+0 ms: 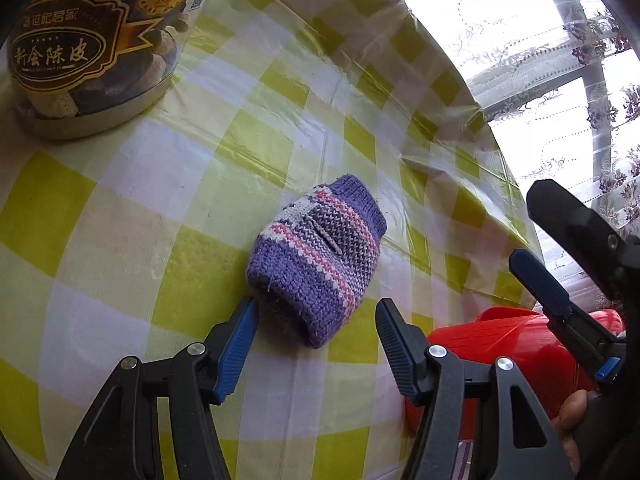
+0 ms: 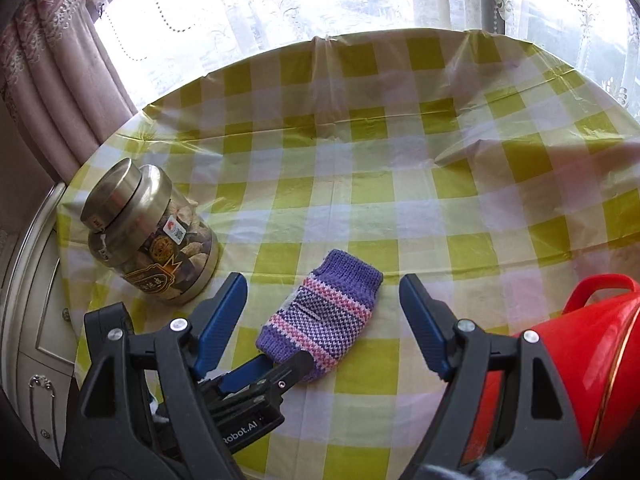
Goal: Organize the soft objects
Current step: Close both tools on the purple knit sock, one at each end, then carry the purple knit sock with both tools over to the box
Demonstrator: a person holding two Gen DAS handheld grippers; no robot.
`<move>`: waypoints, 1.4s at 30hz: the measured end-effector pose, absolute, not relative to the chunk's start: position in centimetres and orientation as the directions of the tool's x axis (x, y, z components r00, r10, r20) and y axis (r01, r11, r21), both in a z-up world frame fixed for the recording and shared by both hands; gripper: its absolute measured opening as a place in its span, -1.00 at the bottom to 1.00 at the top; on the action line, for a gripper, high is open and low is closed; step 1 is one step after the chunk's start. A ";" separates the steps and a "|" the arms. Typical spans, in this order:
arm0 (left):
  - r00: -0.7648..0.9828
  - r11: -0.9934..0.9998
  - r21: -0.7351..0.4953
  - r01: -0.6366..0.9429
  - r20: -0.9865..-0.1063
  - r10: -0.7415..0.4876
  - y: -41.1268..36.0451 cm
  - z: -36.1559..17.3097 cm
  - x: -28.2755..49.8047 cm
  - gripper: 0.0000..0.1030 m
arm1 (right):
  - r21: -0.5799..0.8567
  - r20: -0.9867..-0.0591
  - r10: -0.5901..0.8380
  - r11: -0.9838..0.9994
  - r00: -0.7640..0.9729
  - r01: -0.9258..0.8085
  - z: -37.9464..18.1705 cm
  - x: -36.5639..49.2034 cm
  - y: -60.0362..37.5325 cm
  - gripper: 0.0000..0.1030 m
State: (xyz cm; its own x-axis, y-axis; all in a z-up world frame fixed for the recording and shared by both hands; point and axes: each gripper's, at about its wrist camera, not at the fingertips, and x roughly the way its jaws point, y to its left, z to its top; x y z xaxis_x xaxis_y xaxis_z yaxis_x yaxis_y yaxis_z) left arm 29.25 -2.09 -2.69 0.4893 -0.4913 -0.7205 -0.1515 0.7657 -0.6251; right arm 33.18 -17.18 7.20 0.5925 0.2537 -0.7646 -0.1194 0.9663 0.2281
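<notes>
Backdrop: lace curtain [image 2: 280,8] over a bright window, washed out, so I make out nothing outside; a heavier patterned drape [image 2: 52,72] hangs at the left edge of my right view.
Surface: round table under a glossy, creased yellow-and-white checked plastic cloth [image 2: 400,184].
Task item: a small knitted mitten [image 1: 316,260], purple with pink, white and grey stripes, ribbed cuff at the far end, lying flat on the cloth. I cannot tell whether the slit in its middle is an opening or a fold.
Left gripper [image 1: 316,332]: jaws stand apart, straddling the mitten's near end; its left blue ribbed pad is just at the knit edge, and I cannot tell if it touches. Nothing is gripped.
Right gripper [image 2: 322,312]: jaws spread wide with the mitten lying between them, clear of both pads.
Hidden: in my right view the left gripper's finger covers the mitten's near corner.
Jar [image 2: 152,248]: clear, metal-lidded, gold label, beyond my right gripper's left jaw; cut off at the top in my left view. Contents are hard to identify.
Red container [image 2: 592,360]: smooth plastic with a handle, outside the right jaw, cut off by the frame.
Hand [image 1: 572,412]: only fingers show.
</notes>
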 end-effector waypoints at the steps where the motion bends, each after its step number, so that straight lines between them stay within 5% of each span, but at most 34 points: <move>1: 0.488 0.776 -0.615 -0.144 -0.726 -0.485 -2.1 -2.8 29.5 0.08 | 0.227 -0.770 0.251 0.967 0.586 -0.114 6.7 33.7 -17.1 0.57; 4: 0.479 0.814 -0.569 -0.111 -0.749 -0.458 -2.0 -2.9 30.4 -0.36 | 0.228 -0.783 0.252 0.967 0.569 -0.115 5.2 34.9 -17.0 0.57; 18: 0.535 0.847 -0.529 -0.058 -0.732 -0.421 1.1 -3.0 32.2 -0.37 | 0.261 -0.820 0.251 0.964 0.514 -0.054 -0.4 39.4 -17.3 0.57; 23: 0.555 0.801 -0.595 -0.062 -0.688 -0.468 1.9 -3.4 32.1 -0.30 | 0.260 -0.831 0.249 0.964 0.497 -0.048 -2.0 38.7 -17.8 0.09; 29: 0.566 0.783 -0.621 -0.035 -0.658 -0.497 1.6 -3.4 32.0 -0.21 | 0.245 -0.831 0.253 0.966 0.495 -0.082 -2.8 36.8 -17.8 -0.06; 42: 0.589 0.774 -0.633 -0.017 -0.632 -0.504 2.8 -2.7 29.0 -0.61 | 0.166 -0.798 0.234 0.971 0.555 -0.171 -1.4 31.0 -16.0 -0.35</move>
State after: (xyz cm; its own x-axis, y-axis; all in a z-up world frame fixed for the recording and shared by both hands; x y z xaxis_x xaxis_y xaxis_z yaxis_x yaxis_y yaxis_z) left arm 28.96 2.77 -2.66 0.5886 -0.5039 -0.6322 -0.0168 0.7742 -0.6327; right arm 31.01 -15.96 -1.42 0.5546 0.2342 -0.7985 -0.1715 0.9711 0.1657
